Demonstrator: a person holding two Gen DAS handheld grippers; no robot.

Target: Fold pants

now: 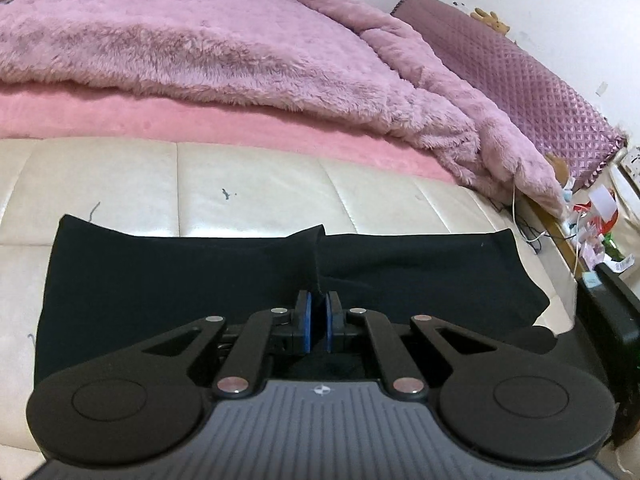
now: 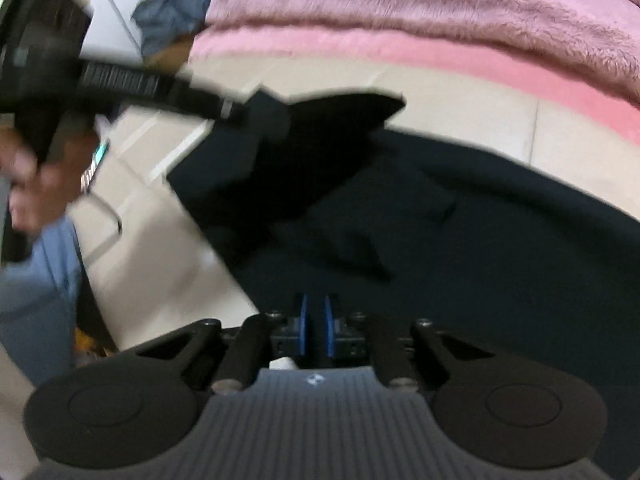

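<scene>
Black pants [image 1: 160,272] lie on the cream leather bench [image 1: 248,184] at the foot of the bed. My left gripper [image 1: 318,300] is shut on a raised fold of the pants, with cloth pinched between the blue pads [image 1: 306,320]. In the right wrist view the pants [image 2: 480,240] spread wide under my right gripper [image 2: 316,304], whose blue pads [image 2: 303,328] stand close together on dark cloth. The left gripper [image 2: 248,114] shows there at the upper left, lifting a pointed flap of the pants; that view is blurred.
A fluffy mauve blanket [image 1: 200,40] and pink sheet [image 1: 160,120] lie just behind the bench. A quilted headboard [image 1: 520,80] and cluttered shelf [image 1: 592,220] are at the right. The person's hand [image 2: 32,184] and blue sleeve are at the left of the right wrist view.
</scene>
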